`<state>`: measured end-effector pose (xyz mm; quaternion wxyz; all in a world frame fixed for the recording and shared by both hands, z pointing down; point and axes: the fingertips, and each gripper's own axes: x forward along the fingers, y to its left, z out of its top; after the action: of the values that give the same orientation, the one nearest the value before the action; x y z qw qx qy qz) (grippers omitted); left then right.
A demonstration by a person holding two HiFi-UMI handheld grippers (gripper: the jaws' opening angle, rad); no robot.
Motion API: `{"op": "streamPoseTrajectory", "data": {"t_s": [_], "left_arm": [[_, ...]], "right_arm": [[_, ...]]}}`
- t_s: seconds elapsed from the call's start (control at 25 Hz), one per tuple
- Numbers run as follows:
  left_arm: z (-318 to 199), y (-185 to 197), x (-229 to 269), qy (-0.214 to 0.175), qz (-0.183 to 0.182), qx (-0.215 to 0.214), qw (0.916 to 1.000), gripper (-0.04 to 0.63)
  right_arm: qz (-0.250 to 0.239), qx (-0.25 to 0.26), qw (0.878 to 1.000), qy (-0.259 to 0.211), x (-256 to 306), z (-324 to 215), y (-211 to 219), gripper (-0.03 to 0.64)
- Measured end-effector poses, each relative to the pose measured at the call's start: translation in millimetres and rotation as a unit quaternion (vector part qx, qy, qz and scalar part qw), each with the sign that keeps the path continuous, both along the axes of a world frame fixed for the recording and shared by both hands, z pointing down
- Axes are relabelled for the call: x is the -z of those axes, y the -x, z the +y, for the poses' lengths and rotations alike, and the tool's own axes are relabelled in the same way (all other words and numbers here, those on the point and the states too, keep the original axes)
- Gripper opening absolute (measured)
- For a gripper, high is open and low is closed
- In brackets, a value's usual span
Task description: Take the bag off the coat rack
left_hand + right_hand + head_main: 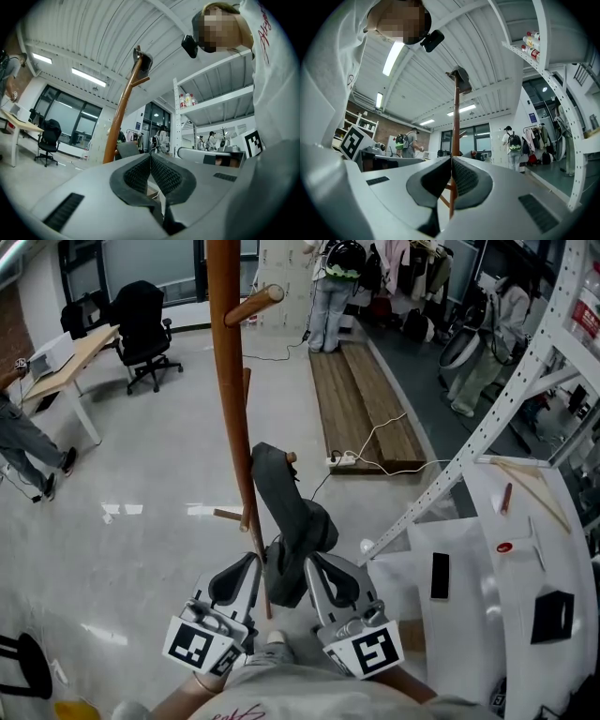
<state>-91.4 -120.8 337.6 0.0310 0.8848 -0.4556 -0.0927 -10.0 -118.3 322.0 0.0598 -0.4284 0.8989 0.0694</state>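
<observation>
A tall wooden coat rack stands on the floor in front of me. A dark grey bag hangs from one of its pegs by the strap and droops beside the pole. Low in the head view, my left gripper is just left of the bag's bottom and my right gripper just right of it. Both have their jaws shut, with nothing between them. In the left gripper view the pole rises to a dark shape that seems to be the bag. The right gripper view shows the pole straight ahead.
A white metal shelf frame and a white table with a phone stand close on the right. A power strip and cable lie on a wooden platform. An office chair, a desk and people are farther back.
</observation>
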Motion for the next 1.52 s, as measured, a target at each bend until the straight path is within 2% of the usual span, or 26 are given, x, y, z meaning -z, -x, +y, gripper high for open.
{"op": "streamPoseTrajectory", "data": {"t_s": [0.44,0.96,1.52], "left_arm": [[-27.0,5.0,0.1,0.0,-0.001,-0.019,0.9998,0.017],[-40.2,-0.5,9.8,-0.003,0.013,-0.009,0.9999,0.017],[-51.4,-14.5,-11.4,0.041,0.001,0.014,0.999,0.018]], "right_arm": [[-0.005,-0.019,1.0,0.005,2.0,-28.5,7.0,0.02],[-0.005,-0.013,1.0,0.013,3.2,-38.6,3.9,0.02],[0.0,0.021,1.0,0.019,4.1,-50.9,-4.0,0.02]]}}
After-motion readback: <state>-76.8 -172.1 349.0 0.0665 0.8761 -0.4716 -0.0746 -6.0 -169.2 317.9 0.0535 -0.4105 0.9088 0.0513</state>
